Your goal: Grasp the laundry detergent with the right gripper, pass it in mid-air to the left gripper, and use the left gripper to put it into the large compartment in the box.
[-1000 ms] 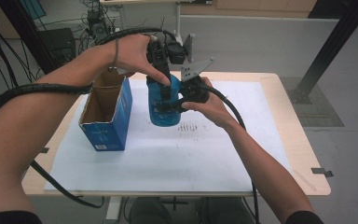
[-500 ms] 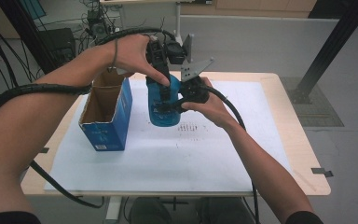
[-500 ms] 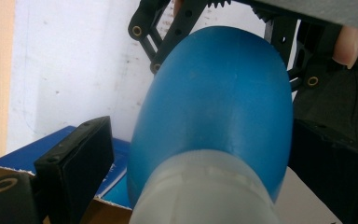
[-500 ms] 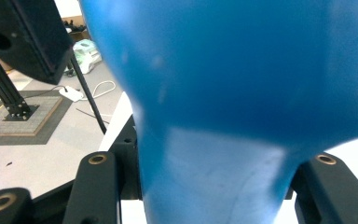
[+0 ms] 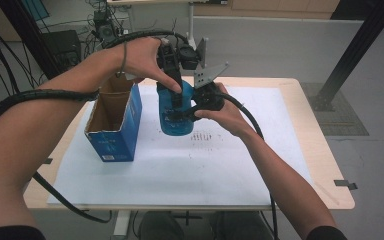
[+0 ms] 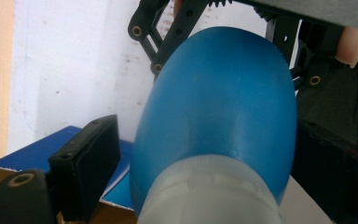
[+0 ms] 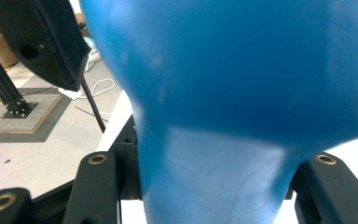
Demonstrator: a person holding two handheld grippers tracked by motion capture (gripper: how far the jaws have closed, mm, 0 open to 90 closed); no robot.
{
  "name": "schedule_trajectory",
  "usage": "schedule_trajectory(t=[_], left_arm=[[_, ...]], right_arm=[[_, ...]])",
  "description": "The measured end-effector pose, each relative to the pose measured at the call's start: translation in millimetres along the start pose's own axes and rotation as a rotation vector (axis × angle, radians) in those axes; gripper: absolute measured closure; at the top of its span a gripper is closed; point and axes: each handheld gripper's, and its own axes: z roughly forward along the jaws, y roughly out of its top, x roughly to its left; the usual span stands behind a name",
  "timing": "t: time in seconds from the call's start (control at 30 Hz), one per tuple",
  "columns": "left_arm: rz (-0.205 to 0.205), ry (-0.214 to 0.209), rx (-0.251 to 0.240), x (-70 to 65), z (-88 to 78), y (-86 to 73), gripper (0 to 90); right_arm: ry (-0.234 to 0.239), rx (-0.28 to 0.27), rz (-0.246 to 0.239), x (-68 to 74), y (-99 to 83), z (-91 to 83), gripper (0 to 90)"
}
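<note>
Nearest to me, the person's two forearms reach up from the near edge of the light wooden table (image 5: pixel 325 165), which is covered by a white paper sheet (image 5: pixel 180 170) with faint dark marks near its middle. Past the middle of that sheet the right gripper (image 5: pixel 192 111) comes in from the right, its black jaws clamped on either side of the smooth blue plastic bottle (image 5: pixel 175 120); the right gripper view has them hugging the narrower part of the blue body. The bottle is between the two hands, just right of an open blue cardboard box (image 5: pixel 114 131) that stands upright on the paper. From above, the left gripper (image 5: pixel 174 82) points down over the bottle's top; its jaws have just been closing with the bottle between them, and in the left gripper view one black pad sits apart from the blue wall, so it seems not yet to grip, though the other pad is hidden. Beyond the table lie a grey floor and tangled cables.
</note>
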Motion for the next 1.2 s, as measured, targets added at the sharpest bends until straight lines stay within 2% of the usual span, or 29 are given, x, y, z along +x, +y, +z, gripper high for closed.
schedule_trajectory(t=[0.33, 0.5, 0.77, 1.2], left_arm=[[0.017, 0.000, -0.006, -0.9, 1.2, 0.2, 29.1], [0.019, -0.014, -0.009, -1.0, 1.6, -1.0, 34.3], [0.024, -0.028, 0.006, -1.5, 3.0, -2.3, 35.4], [0.028, -0.024, 0.018, -2.6, 4.4, -1.2, 36.0]], right_arm=[[0.003, 0.001, -0.010, 1.0, 0.3, 0.3, 45.4], [0.003, 0.000, -0.009, 0.9, 0.4, 0.4, 45.4], [0.013, 0.007, -0.014, 1.7, 0.0, 2.7, 45.4], [0.018, 0.007, -0.013, 2.3, -1.6, 3.9, 45.2]])
